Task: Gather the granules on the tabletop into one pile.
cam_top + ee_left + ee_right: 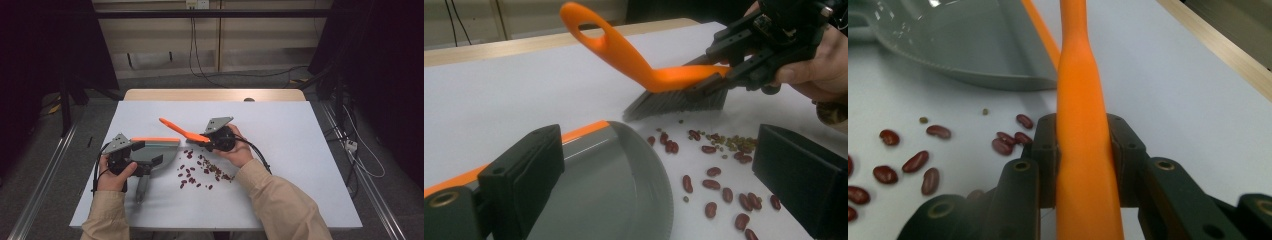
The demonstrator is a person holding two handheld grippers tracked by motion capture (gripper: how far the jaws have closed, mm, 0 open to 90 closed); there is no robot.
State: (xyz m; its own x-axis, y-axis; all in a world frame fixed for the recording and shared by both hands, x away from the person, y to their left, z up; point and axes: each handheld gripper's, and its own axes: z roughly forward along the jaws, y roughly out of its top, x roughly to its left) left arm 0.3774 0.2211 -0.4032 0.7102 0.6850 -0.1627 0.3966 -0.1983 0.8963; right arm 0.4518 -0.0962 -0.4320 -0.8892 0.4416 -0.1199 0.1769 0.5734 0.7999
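Observation:
My right gripper point(207, 140) point(1083, 145) is shut on the back of an orange hand brush point(177, 128) point(1080, 75). The brush handle points up and away to the left. In the left gripper view the brush's grey bristles point(674, 102) touch the table just behind scattered red beans point(200, 170) point(719, 185) point(913, 160). A grey dustpan point(165, 146) point(614, 190) point(963, 45) with an orange rim lies flat to the left of the beans, its mouth towards them. My left gripper point(148, 152) point(656, 145) stands open and wide, its left jaw over the pan, its right jaw beyond the pan's lip.
A white sheet point(300, 150) covers the table, with a wooden strip point(215, 95) along the far edge. The dustpan's grey handle point(141, 189) points towards the near edge. A few small green beans point(724, 142) lie among the red ones. Cables trail on the floor to the right.

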